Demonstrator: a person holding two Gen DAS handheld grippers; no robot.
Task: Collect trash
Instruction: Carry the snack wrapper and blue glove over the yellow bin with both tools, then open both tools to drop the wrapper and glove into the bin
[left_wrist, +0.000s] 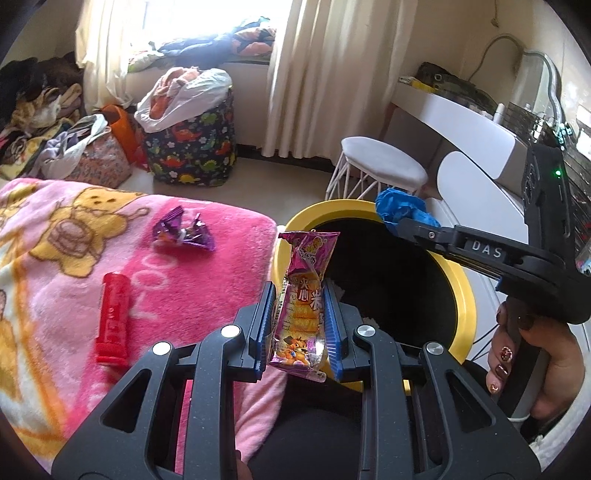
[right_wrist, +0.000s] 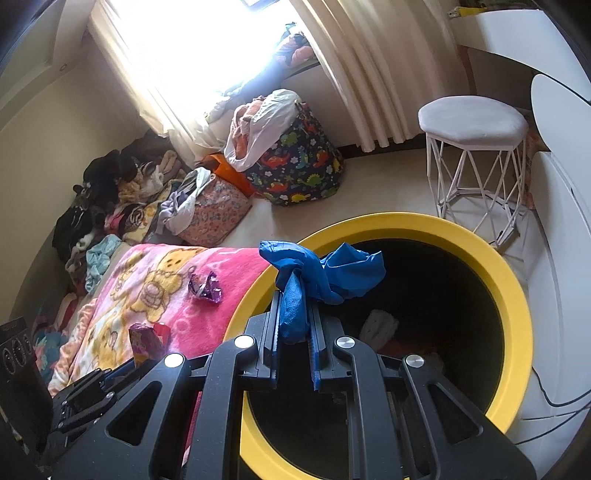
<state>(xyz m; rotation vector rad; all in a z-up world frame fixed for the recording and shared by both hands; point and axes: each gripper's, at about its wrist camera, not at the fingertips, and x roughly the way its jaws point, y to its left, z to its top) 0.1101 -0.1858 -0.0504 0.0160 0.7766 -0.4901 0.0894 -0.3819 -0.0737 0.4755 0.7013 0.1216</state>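
Note:
My left gripper (left_wrist: 300, 291) is shut on a pink snack packet (left_wrist: 304, 295) and holds it upright at the near rim of the yellow-rimmed bin (left_wrist: 466, 295). My right gripper (right_wrist: 293, 295) is shut on a crumpled blue glove (right_wrist: 325, 273) over the bin's rim (right_wrist: 517, 295); the glove also shows in the left wrist view (left_wrist: 402, 208). A purple wrapper (left_wrist: 183, 230) and a red tube (left_wrist: 112, 319) lie on the pink blanket (left_wrist: 207, 280). The purple wrapper also shows in the right wrist view (right_wrist: 205, 288). White and red trash lies inside the bin (right_wrist: 378, 328).
A white wire stool (right_wrist: 474, 125) stands behind the bin. A dinosaur-print bag (left_wrist: 192, 147) and piles of clothes (right_wrist: 110, 192) sit by the curtains. A white desk (left_wrist: 458, 114) is at the right.

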